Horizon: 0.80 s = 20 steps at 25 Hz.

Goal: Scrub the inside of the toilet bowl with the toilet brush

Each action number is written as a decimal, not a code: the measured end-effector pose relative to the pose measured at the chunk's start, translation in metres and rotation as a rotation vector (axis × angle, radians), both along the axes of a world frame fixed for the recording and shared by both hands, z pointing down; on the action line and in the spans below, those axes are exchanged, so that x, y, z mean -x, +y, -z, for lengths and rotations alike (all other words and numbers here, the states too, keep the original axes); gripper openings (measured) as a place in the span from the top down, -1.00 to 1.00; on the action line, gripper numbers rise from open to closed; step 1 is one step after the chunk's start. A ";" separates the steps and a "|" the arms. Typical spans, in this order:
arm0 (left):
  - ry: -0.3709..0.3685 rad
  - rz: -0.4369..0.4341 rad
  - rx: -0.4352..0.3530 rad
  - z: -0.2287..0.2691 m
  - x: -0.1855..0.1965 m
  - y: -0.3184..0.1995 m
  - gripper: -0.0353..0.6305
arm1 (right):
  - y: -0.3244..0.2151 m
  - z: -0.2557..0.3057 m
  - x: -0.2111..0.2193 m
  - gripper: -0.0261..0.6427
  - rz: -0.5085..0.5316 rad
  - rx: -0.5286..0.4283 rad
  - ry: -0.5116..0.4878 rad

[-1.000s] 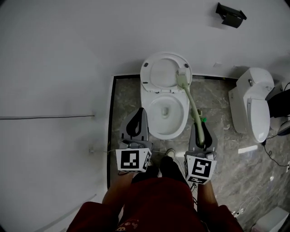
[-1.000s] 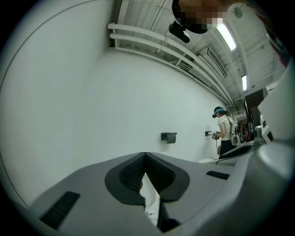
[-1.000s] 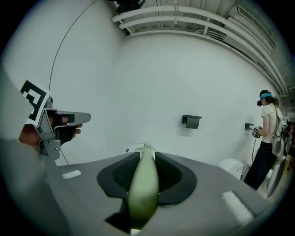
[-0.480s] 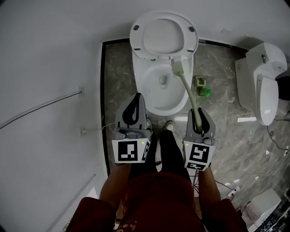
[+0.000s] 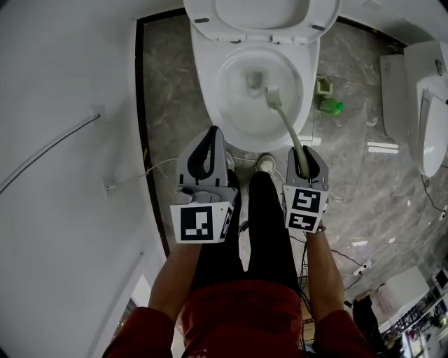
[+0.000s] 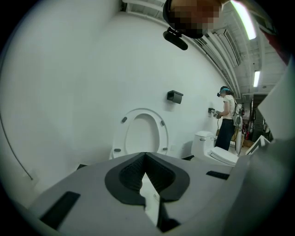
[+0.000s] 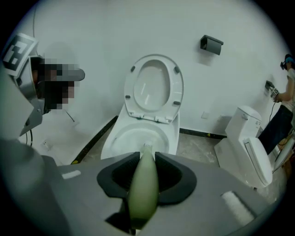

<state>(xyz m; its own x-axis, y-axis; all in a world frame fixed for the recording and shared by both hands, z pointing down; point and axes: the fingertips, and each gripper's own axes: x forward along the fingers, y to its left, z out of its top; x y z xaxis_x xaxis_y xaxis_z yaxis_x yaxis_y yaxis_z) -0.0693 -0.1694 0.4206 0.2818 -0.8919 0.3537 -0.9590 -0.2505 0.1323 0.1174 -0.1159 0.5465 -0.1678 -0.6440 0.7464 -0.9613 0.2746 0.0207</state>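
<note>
A white toilet bowl (image 5: 231, 119) stands ahead of me with its seat and lid (image 5: 262, 17) raised. My right gripper (image 5: 302, 157) is shut on the pale green handle of the toilet brush (image 5: 287, 129). The brush head (image 5: 272, 96) sits inside the bowl at its right side. In the right gripper view the green handle (image 7: 144, 184) runs out between the jaws toward the bowl (image 7: 136, 138). My left gripper (image 5: 208, 143) hangs shut and holds nothing, just short of the bowl's front rim. Its view shows the raised seat (image 6: 140, 133) beyond the closed jaws.
A white wall (image 5: 63, 105) runs along the left, with a thin cable (image 5: 42, 154) and a dark floor strip (image 5: 143, 133). A green brush holder (image 5: 327, 105) sits on the marble floor right of the bowl. A second toilet (image 5: 423, 98) stands at the far right. My legs and shoes (image 5: 262, 164) are below.
The brush head has come down from the raised seat, over the rim, into the bowl. The head view has tipped downward, so the toilet sits higher in the picture.
</note>
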 end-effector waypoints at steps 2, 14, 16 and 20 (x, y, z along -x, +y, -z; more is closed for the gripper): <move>0.016 0.004 0.035 -0.025 0.000 0.007 0.88 | 0.005 -0.026 -0.002 0.58 0.003 0.023 0.025; 0.038 -0.018 0.132 -0.130 -0.002 0.019 0.88 | 0.010 -0.103 0.012 0.58 0.084 0.049 0.134; 0.041 -0.020 0.143 -0.132 -0.003 0.021 0.88 | 0.013 -0.106 0.016 0.58 0.089 0.064 0.127; 0.046 -0.016 0.145 -0.130 0.004 0.022 0.88 | 0.018 -0.113 0.038 0.59 0.055 0.113 0.051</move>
<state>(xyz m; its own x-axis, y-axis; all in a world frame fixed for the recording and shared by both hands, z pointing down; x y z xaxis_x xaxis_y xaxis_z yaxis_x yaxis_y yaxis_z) -0.0729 -0.1471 0.5511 0.3143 -0.8277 0.4649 -0.9472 -0.2408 0.2115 0.0798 -0.0974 0.6597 -0.1609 -0.5462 0.8221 -0.9432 0.3303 0.0349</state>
